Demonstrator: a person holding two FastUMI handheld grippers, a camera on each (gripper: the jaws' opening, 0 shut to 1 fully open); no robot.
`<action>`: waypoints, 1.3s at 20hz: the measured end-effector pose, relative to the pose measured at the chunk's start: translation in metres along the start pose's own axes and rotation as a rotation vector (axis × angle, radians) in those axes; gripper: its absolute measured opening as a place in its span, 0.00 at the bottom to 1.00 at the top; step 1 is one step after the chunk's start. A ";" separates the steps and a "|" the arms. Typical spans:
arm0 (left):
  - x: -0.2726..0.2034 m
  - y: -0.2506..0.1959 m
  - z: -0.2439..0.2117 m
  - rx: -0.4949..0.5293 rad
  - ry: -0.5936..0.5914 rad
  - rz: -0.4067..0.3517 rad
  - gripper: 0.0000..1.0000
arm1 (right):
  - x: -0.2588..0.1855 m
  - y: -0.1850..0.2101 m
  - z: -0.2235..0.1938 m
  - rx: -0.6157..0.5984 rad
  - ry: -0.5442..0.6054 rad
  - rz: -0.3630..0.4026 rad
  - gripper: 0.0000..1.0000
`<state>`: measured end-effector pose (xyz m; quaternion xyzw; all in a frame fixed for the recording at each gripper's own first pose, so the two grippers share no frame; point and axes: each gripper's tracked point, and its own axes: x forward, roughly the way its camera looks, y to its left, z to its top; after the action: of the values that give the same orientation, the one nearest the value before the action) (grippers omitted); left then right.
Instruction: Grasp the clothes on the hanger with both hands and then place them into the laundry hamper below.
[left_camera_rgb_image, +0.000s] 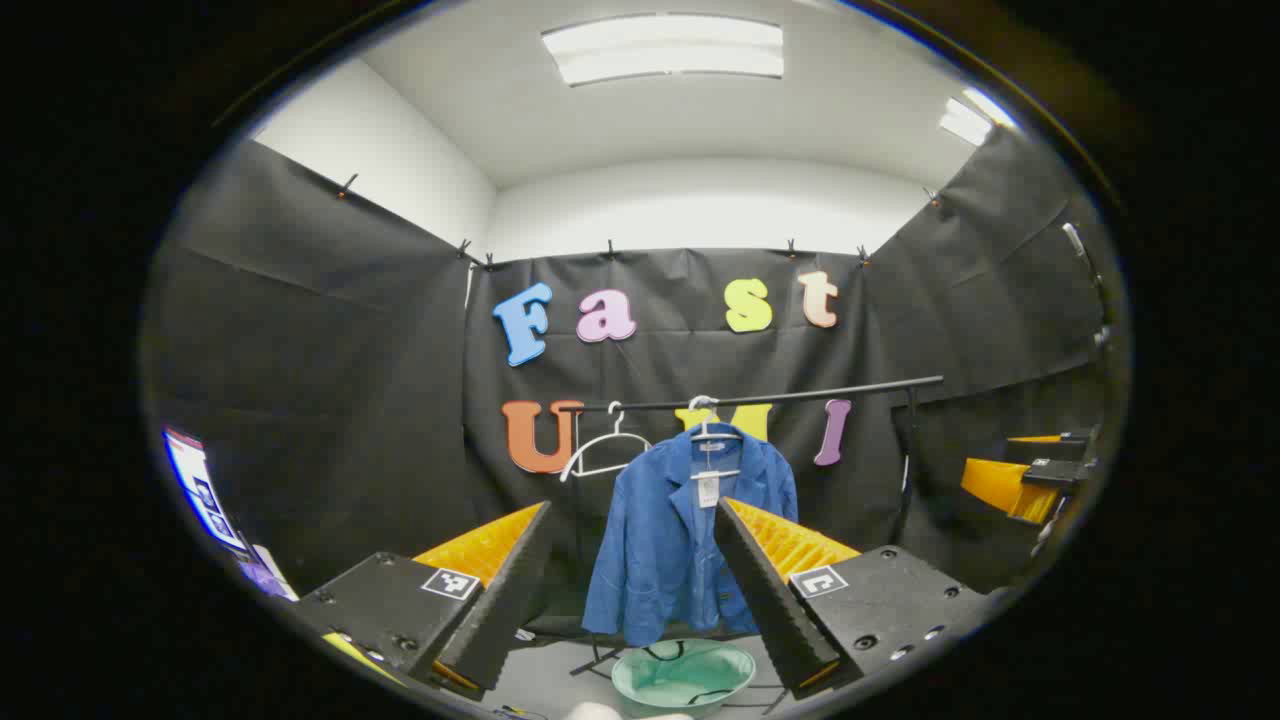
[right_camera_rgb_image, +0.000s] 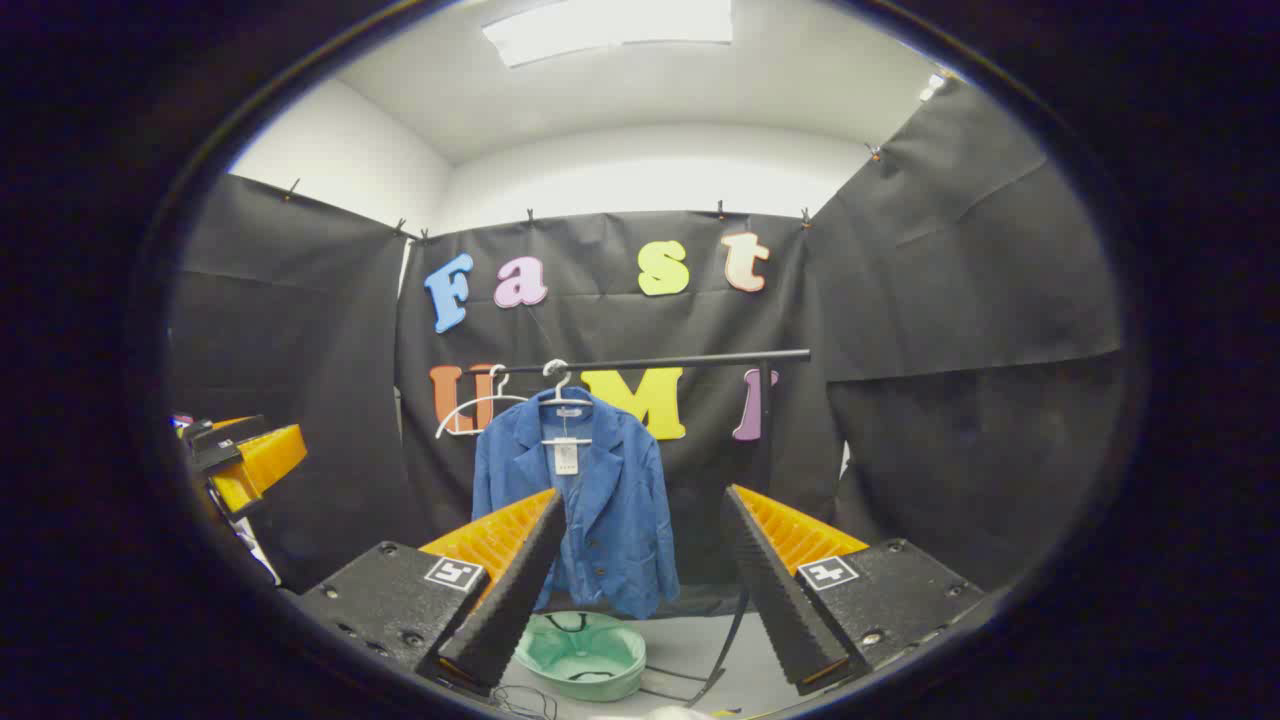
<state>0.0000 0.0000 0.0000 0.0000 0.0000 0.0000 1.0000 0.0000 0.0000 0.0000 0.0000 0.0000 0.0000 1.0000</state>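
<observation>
1. Left gripper view puts your left gripper well short of the blue jacket, its fingers spread wide with nothing between them.
2. Your right gripper is likewise spread and empty; the jacket sits left of centre in the right gripper view.
3. The jacket hangs on a hanger from the black rail, an empty white hanger beside it. The green hamper stands on the floor below.
4. You are at the approach step; no grasp is made yet.
5. Next, I judge, bring both grippers forward to the shoulders, one each side, then close on the cloth.
</observation>
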 end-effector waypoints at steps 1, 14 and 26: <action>0.001 0.002 0.000 0.000 -0.004 0.000 1.00 | 0.000 0.005 -0.001 0.005 0.005 0.012 0.99; -0.004 0.024 0.006 -0.007 0.001 0.009 1.00 | 0.003 0.026 0.013 -0.044 -0.011 -0.007 0.99; 0.025 0.016 -0.006 -0.019 0.040 0.006 1.00 | 0.043 0.025 -0.008 -0.065 0.064 0.015 0.99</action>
<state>0.0254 0.0160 -0.0063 -0.0093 0.0199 0.0031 0.9998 0.0430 0.0255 -0.0083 -0.0327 0.0319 0.0074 0.9989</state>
